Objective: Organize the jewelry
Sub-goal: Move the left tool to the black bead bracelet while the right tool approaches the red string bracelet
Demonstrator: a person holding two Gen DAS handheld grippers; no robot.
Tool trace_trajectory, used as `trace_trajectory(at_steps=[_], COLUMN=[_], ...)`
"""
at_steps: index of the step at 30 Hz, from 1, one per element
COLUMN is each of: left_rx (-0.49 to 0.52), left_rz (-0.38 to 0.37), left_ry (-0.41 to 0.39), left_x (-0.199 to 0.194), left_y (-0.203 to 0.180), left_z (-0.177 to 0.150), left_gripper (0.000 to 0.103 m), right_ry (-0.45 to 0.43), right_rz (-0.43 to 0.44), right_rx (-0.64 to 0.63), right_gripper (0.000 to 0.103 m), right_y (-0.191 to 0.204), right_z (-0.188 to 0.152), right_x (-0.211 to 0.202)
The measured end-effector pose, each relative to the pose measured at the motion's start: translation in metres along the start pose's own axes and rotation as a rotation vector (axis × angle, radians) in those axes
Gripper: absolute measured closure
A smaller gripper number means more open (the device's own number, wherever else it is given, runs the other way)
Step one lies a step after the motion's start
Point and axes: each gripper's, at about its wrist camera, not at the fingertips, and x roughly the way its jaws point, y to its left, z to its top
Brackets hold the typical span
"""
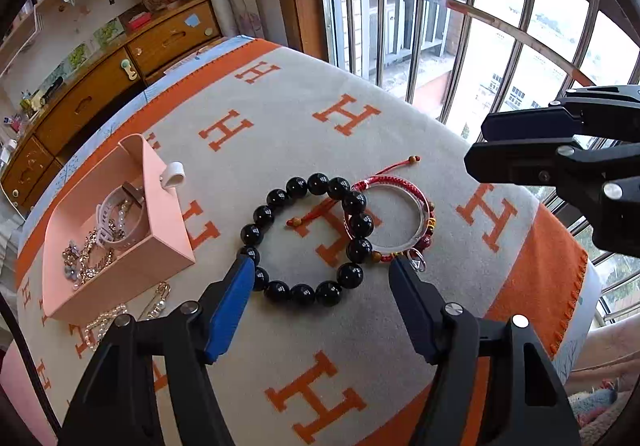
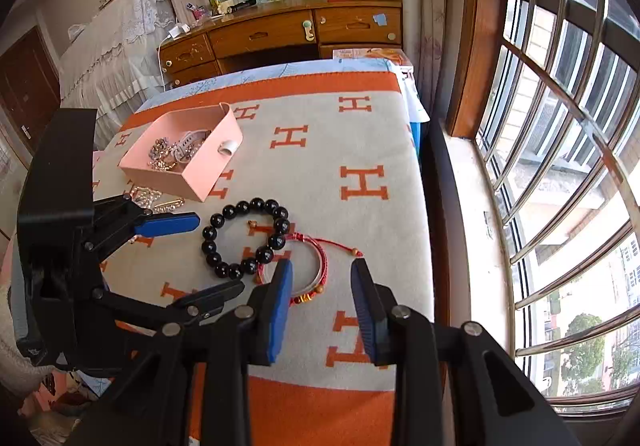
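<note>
The left gripper (image 1: pixel 322 270) hangs low over a cream and orange blanket (image 1: pixel 360 118) with its fingers (image 1: pixel 236 298) spread wide and holding nothing. Between and just beyond those fingers lies a black bead bracelet (image 1: pixel 308 240), flat on the blanket; the blue-padded finger tip sits right at the bracelet's near-left beads, though contact cannot be told. Overlapping the black bracelet's right side is a red cord bracelet (image 1: pixel 394 214) with small coloured beads, just ahead of the other finger tip.

The right gripper (image 2: pixel 322 266) also has its fingers (image 2: pixel 280 306) parted wide, empty, with the red cord bracelet (image 2: pixel 316 250) lying between and just beyond their tips. The black bead bracelet (image 2: pixel 246 238) sits to the left of its blue-padded finger.

Further off to the left of both grippers stands a pink tray (image 1: pixel 168 222) holding sparkly jewelry (image 1: pixel 90 258) and a white strap (image 1: pixel 116 222). Pearl pieces (image 1: pixel 106 320) lie on the blanket just beside the tray's near wall.
</note>
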Motion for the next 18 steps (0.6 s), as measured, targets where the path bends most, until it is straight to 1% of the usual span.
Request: trace_trajectory(at_steps=[5, 7, 10, 12, 13, 15, 16, 18], left_rx=[0.017, 0.034, 0.051, 0.055, 0.052, 0.047, 0.038, 0.018], left_rz=[-0.023, -0.014, -0.017, -0.034, -0.046, -0.065, -0.075, -0.087], left_ry=[0.039, 0.046, 0.050, 0.052, 0.056, 0.063, 0.068, 0.070], left_x=[0.012, 0.015, 0.016, 0.017, 0.017, 0.018, 0.018, 0.018], left_y=[0.000, -0.002, -0.003, -0.004, -0.004, -0.003, -0.002, 0.000], left_z=[0.001, 0.001, 0.002, 0.003, 0.004, 0.005, 0.006, 0.006], left_gripper=[0.052, 0.054, 0.055, 0.061, 0.066, 0.082, 0.086, 0.087], right_ry=[0.036, 0.046, 0.055, 0.054, 0.054, 0.051, 0.052, 0.056], right_rz=[0.022, 0.033, 0.050, 0.066, 0.071, 0.079, 0.082, 0.092], right_rx=[0.039, 0.047, 0.040, 0.026, 0.015, -0.011, -0.024, -0.051], right_gripper=[0.072, 0.072, 0.072, 0.072, 0.072, 0.072, 0.072, 0.072], right_y=[-0.007, -0.008, -0.006, -0.002, 0.001, 0.008, 0.012, 0.021], right_z=[-0.009, -0.013, -0.019, -0.024, -0.026, -0.031, -0.034, -0.037], right_x=[0.015, 0.019, 0.021, 0.021, 0.021, 0.022, 0.022, 0.025])
